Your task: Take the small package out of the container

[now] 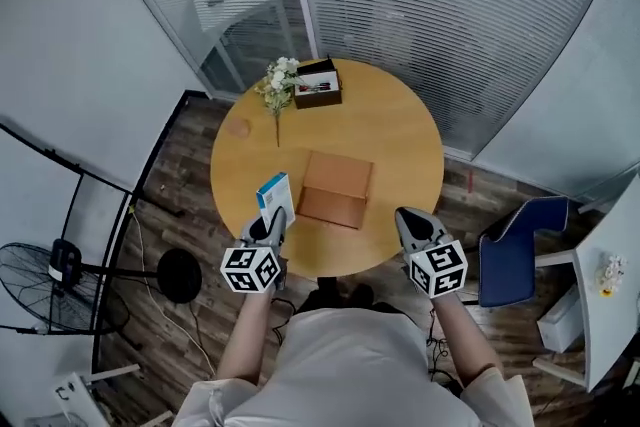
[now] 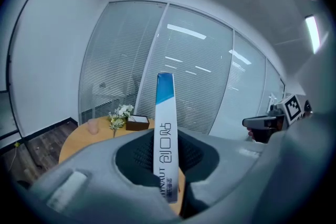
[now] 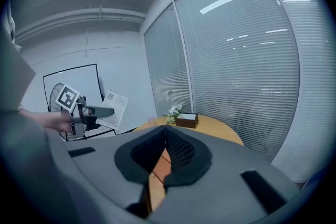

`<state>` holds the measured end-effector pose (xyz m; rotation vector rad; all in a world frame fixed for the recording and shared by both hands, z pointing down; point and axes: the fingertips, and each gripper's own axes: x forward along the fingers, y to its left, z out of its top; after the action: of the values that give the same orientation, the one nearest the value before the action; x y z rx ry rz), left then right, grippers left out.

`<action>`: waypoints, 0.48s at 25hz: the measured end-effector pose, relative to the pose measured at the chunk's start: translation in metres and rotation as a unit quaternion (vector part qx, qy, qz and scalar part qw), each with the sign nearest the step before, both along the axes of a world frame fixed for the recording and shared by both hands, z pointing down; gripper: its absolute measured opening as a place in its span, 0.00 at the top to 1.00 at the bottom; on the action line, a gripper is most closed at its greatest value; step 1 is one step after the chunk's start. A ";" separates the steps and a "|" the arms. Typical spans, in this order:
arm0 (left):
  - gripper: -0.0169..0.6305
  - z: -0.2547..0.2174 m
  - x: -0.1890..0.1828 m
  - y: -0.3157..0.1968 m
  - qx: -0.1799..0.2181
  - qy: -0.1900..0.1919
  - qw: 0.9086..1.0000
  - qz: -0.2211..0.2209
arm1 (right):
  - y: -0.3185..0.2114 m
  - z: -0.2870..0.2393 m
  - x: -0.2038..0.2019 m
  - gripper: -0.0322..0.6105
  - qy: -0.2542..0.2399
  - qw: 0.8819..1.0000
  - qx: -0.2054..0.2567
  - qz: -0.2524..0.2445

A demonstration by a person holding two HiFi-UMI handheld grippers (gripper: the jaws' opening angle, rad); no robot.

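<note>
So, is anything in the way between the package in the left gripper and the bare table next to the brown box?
Nothing visible. The left gripper holds the package clear of the brown box, over bare table.

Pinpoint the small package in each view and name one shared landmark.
Head view: small package over the table's near-left edge, in the left gripper.
Left gripper view: small package dead centre, upright, clamped between the jaws.
Right gripper view: small package at left, mid-height.
Shared landmark: the white flowers on the table.
</note>
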<state>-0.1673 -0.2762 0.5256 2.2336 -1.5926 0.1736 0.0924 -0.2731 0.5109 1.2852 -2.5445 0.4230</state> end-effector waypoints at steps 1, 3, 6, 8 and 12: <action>0.88 -0.005 0.000 0.007 0.003 0.001 1.000 -0.005 | 0.004 -0.004 0.001 0.95 -0.002 1.000 0.004 -0.005; 0.88 -0.014 -0.002 0.020 0.009 0.005 1.000 -0.016 | 0.010 -0.014 0.003 0.95 -0.003 1.000 0.015 -0.012; 0.88 -0.032 -0.012 0.036 0.026 0.010 0.999 -0.036 | 0.014 -0.028 0.003 0.95 0.005 0.999 0.036 -0.017; 0.88 -0.046 -0.021 0.045 0.044 0.008 0.998 -0.047 | 0.016 -0.036 0.001 0.95 0.007 0.999 0.045 -0.019; 0.88 -0.073 -0.041 0.058 0.077 -0.001 0.996 -0.050 | 0.019 -0.048 -0.008 0.95 -0.005 0.999 0.046 -0.020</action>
<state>-0.2083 -0.2182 0.4531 2.2601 -1.7683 0.0252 0.0845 -0.2539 0.4631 1.2632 -2.6217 0.3073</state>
